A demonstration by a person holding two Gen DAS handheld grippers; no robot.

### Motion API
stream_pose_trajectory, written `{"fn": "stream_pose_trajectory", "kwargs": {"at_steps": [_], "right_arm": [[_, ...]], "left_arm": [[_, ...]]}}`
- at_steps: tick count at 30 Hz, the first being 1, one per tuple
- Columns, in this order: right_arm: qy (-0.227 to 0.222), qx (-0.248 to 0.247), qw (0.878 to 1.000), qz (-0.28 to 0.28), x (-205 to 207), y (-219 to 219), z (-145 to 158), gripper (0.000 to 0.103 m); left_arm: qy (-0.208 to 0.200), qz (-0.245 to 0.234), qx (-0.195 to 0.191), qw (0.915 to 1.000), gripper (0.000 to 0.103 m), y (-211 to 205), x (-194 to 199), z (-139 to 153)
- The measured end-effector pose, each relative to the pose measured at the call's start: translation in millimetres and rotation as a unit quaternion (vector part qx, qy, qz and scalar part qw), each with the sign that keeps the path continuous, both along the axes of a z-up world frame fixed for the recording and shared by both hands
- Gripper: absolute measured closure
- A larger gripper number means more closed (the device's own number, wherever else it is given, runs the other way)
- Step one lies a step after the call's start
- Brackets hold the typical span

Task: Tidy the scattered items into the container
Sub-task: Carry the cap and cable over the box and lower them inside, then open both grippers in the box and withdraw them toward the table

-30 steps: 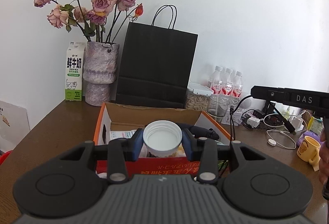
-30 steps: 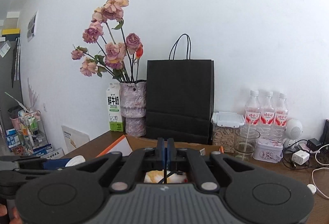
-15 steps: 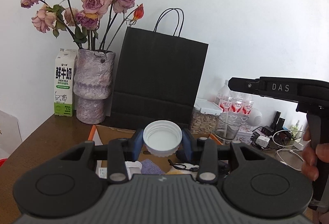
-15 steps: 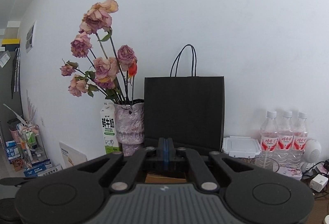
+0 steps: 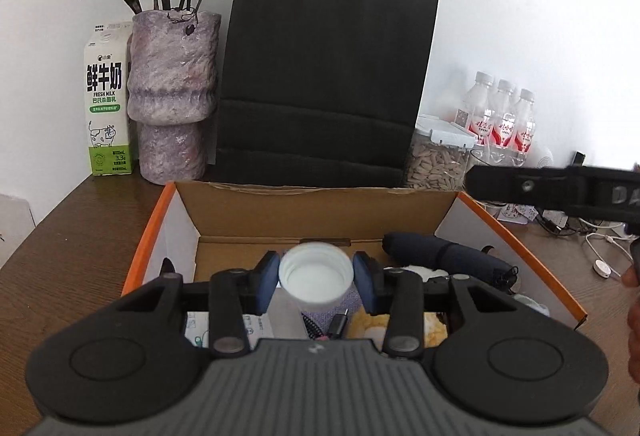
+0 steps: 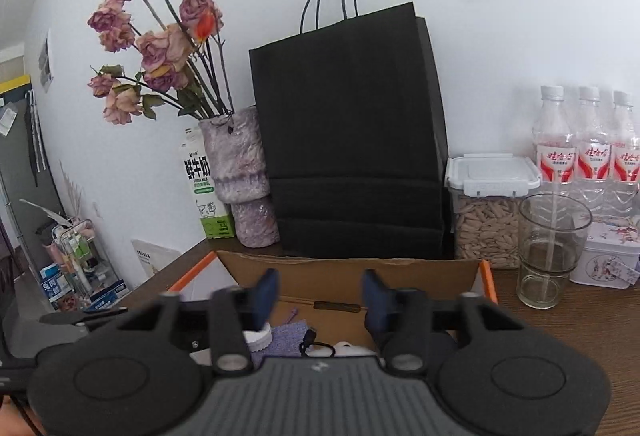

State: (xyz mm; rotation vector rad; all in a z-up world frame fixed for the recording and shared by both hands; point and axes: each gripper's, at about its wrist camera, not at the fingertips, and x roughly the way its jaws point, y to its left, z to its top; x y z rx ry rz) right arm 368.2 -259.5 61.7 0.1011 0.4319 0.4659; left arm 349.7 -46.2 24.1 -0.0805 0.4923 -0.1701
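Observation:
An open cardboard box (image 5: 320, 192) with orange edges lies on the brown table. My left gripper (image 5: 316, 274) hovers over it with a white-capped jar (image 5: 316, 278) between its blue pads. Its jaws are opening: thin gaps show beside the cap, and the jar looks blurred. My right gripper (image 6: 320, 292) hangs over the same box (image 6: 348, 264), jaws opening wide with nothing between them. One of its black fingers (image 5: 520, 186) crosses the right of the left wrist view. Inside lie a dark folded umbrella (image 5: 440, 256), a purple cloth (image 6: 288, 332) and a yellow soft item (image 5: 372, 324).
Behind the box stand a black paper bag (image 5: 328, 76), a stone vase of dried roses (image 5: 172, 96) and a milk carton (image 5: 106, 100). To the right are a seed container (image 6: 488, 216), a glass (image 6: 552, 248), water bottles (image 6: 588, 144), a tin (image 6: 608, 260) and cables (image 5: 600, 260).
Both grippers came forward and down over the box. The right jaws went from shut to wide open. The left jaws eased slightly apart around the jar.

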Motion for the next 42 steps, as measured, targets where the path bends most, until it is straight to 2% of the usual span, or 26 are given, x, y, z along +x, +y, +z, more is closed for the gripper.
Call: {"fn": "stream_pose_trajectory", "kwargs": {"at_steps": [1, 2, 4, 5, 8, 9, 11, 13, 15, 17, 18, 19, 24, 27, 31, 35, 39, 41, 42], "right_arm": [[-0.005, -0.005, 1.0, -0.007, -5, -4, 2, 0.009], [-0.009, -0.013, 1.0, -0.011, -10, -6, 3, 0.01], [-0.004, -0.018, 1.0, -0.019, -16, -11, 2, 0.011], [0.003, -0.017, 1.0, -0.021, -18, -15, 1, 0.011], [0.027, -0.035, 0.999, -0.02, -26, -20, -11, 0.011], [0.037, -0.039, 0.998, -0.015, -28, -20, -16, 0.015], [0.063, -0.048, 0.997, -0.002, -36, -18, -30, 0.027], [0.089, -0.054, 0.995, 0.003, -42, -16, -42, 0.044], [0.104, -0.048, 0.993, 0.006, -46, -15, -52, 0.051], [0.11, -0.03, 0.993, 0.017, -45, -16, -53, 0.068], [0.117, -0.021, 0.993, 0.03, -44, -15, -52, 0.082], [0.122, -0.01, 0.992, 0.042, -42, -15, -53, 0.087], [0.127, 0.014, 0.991, 0.039, -39, -17, -53, 0.098], [0.107, 0.044, 0.993, 0.026, -39, -27, -40, 0.098], [0.052, 0.074, 0.996, 0.017, -39, -34, -10, 0.098], [-0.006, 0.072, 0.997, -0.003, -19, -22, 16, 0.098], [-0.014, 0.06, 0.998, -0.02, 16, -8, 7, 0.098], [0.012, 0.05, 0.998, -0.021, 29, -4, -6, 0.088], [0.026, 0.047, 0.998, -0.019, 32, -4, -12, 0.068]], "left_arm": [[0.0, -0.001, 0.004, 1.0, 0.049, -1, -2, -1], [0.001, 0.001, 0.007, 1.0, 0.043, -2, -2, -2], [0.005, 0.009, 0.012, 0.9999, 0.007, -4, -3, -4], [0.003, 0.016, 0.014, 0.9998, 0.0, -4, -4, -5], [-0.001, 0.024, 0.025, 0.9994, 0.0, -3, -10, -6], [-0.002, 0.025, 0.026, 0.9994, 0.0, -3, -13, -5], [-0.002, 0.026, 0.027, 0.9993, 0.0, -2, -16, -5], [-0.003, 0.025, 0.027, 0.9993, 0.0, -1, -21, -4], [-0.006, 0.022, 0.026, 0.9994, 0.0, 0, -24, -3], [-0.008, 0.022, 0.026, 0.9994, 0.0, 0, -26, -2], [-0.009, 0.022, 0.026, 0.9994, 0.0, 0, -27, -1], [-0.01, 0.022, 0.026, 0.9994, 0.0, 0, -28, -1], [-0.014, 0.027, 0.017, 0.9994, 0.0, 4, -30, 1], [-0.02, 0.028, 0.012, 0.9993, 0.0, 6, -31, 4], [-0.029, 0.03, 0.011, 0.9991, 0.0, 5, -33, 7], [-0.028, 0.035, 0.011, 0.9989, 0.0, 6, -32, 7], [-0.021, 0.038, 0.011, 0.999, 0.0, 8, -29, 4], [-0.019, 0.04, 0.01, 0.999, 0.0, 8, -28, 3], [-0.019, 0.041, 0.009, 0.9989, 0.0, 9, -28, 2]]}}
